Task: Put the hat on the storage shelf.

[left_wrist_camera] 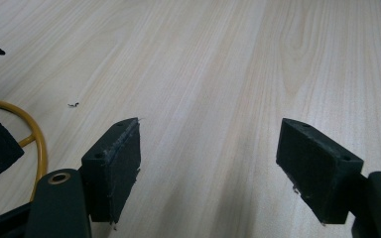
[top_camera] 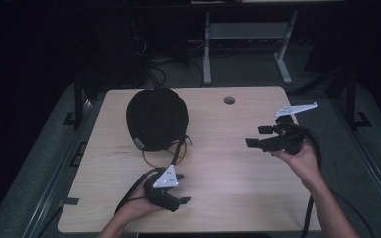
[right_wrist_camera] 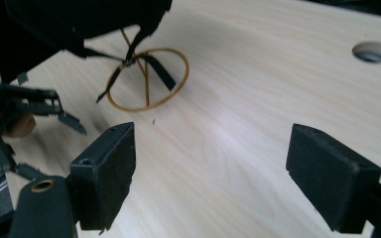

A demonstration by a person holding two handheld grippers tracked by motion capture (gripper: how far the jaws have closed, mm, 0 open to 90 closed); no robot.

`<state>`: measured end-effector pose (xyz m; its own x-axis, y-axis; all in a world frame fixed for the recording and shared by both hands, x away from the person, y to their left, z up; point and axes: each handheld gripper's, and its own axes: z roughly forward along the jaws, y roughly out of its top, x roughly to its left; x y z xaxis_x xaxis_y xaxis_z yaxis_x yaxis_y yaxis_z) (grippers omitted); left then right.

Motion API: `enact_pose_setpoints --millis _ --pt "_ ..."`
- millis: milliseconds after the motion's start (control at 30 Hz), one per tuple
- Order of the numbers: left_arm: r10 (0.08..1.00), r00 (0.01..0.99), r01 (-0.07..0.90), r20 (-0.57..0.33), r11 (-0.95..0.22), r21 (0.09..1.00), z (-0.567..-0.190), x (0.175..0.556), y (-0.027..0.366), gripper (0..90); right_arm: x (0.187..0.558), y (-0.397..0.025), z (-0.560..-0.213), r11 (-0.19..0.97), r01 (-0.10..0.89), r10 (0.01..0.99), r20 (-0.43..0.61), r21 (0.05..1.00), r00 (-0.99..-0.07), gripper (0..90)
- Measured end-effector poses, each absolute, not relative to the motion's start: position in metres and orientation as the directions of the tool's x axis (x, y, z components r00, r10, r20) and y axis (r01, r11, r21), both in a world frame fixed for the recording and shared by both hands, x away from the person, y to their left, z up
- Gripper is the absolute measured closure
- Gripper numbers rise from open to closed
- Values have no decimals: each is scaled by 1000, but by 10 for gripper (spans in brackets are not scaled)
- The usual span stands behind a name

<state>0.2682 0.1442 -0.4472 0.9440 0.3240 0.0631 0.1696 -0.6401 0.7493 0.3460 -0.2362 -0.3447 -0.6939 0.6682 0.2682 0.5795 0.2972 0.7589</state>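
1. The left gripper [top_camera: 177, 187] sat low over the near-left part of the wooden table [top_camera: 228, 198], held in the person's left hand [top_camera: 138, 204], whose forearm came in from the bottom edge of the high view. Its jaws pointed toward the right and stood spread wide, with nothing between them.
2. In the left gripper view, the two black pads [left_wrist_camera: 115, 168] were well apart over bare wood grain, not touching the surface as far as could be told.
3. The right gripper [top_camera: 259, 137] was held farther out on the right side of the table, raised above the surface, in the right hand [top_camera: 302, 159], with the wrist bent and the forearm running diagonally back to the bottom-right corner. Its jaws pointed left toward the middle of the table and were likewise wide open and empty.
4. The black hat [top_camera: 157, 119] lay crown-up on the far-left part of the table, well apart from the right gripper and nearer to the left one.
5. A yellow ring [right_wrist_camera: 149, 79] lay flat on the table just at the hat's near edge, partly beneath it, with black straps [right_wrist_camera: 156, 72] crossing it. In the left gripper view, an arc of that ring showed at the left edge.
6. A round cable hole [top_camera: 229, 100] sat near the table's far edge, right of the hat.
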Motion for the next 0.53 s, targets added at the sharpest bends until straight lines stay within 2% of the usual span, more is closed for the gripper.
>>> enact_pose_setpoints --millis 533 --pt "319 945 158 73 -641 751 -448 268 143 250 309 -258 -380 296 597 690 265 745 -673 181"
